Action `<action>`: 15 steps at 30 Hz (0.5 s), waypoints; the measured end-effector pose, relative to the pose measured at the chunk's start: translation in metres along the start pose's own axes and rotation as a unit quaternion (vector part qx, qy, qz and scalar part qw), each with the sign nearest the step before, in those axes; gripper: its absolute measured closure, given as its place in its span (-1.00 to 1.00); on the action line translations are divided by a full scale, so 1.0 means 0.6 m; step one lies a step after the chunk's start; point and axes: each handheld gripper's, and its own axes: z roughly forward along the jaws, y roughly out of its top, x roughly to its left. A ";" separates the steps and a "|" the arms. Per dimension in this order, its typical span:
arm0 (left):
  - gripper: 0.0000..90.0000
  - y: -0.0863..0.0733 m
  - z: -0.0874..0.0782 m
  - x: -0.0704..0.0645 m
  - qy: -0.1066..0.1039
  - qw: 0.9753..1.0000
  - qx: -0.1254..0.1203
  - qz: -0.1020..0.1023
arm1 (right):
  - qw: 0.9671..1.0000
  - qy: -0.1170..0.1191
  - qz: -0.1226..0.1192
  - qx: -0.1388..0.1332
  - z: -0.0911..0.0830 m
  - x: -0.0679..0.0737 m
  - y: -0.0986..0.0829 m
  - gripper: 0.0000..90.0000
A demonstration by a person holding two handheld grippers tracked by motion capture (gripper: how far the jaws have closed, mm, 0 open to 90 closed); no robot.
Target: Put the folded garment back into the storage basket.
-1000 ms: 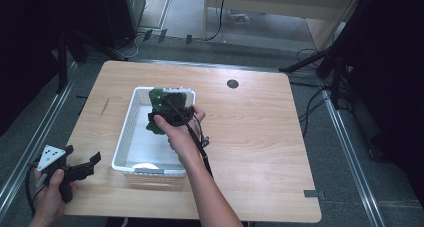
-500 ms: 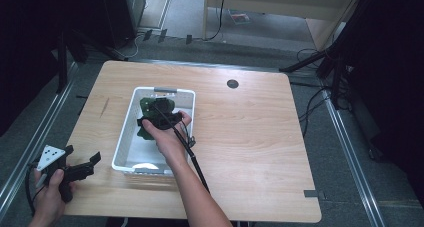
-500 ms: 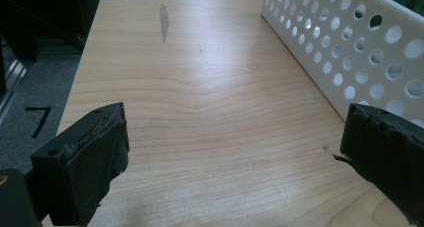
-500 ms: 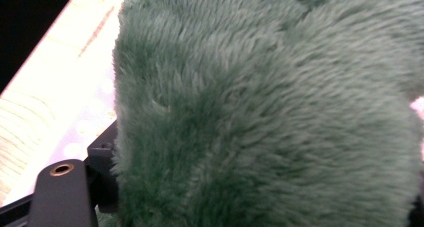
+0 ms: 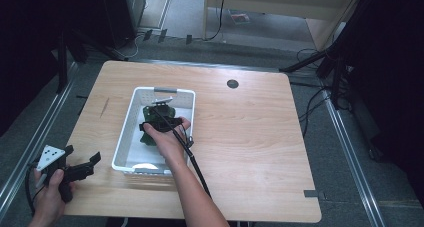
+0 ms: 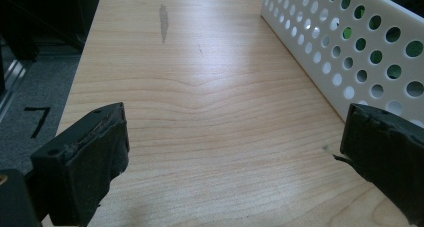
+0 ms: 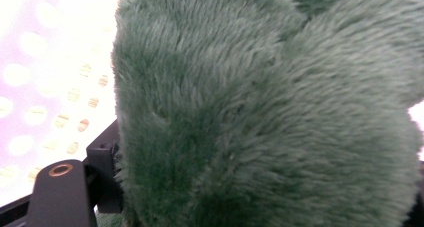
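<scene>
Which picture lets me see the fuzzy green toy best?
The right gripper view: the green plush toy sits right against the camera, so every fur strand shows. The high view shows it small and dark in the white basket, under the right hand. The left gripper view shows green through the basket's holes.

Standing on a grey floor (image 5: 345, 152): a light wooden table (image 5: 250, 137), carrying a white perforated basket (image 5: 131, 132) left of centre, showing a dark round hole (image 5: 232, 83) near the far edge.
</scene>
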 end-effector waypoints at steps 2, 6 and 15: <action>-0.99 0.000 0.000 0.000 0.000 1.000 0.000 0.000 | 1.000 0.002 -0.002 0.006 0.002 0.001 0.000 -0.55; -0.99 0.000 0.000 0.000 0.000 1.000 0.000 0.000 | 1.000 0.016 -0.006 0.001 -0.002 0.000 0.000 -0.71; -0.99 0.000 0.000 0.000 0.000 1.000 0.000 0.000 | 0.998 0.020 -0.030 -0.043 -0.046 0.008 0.006 -0.90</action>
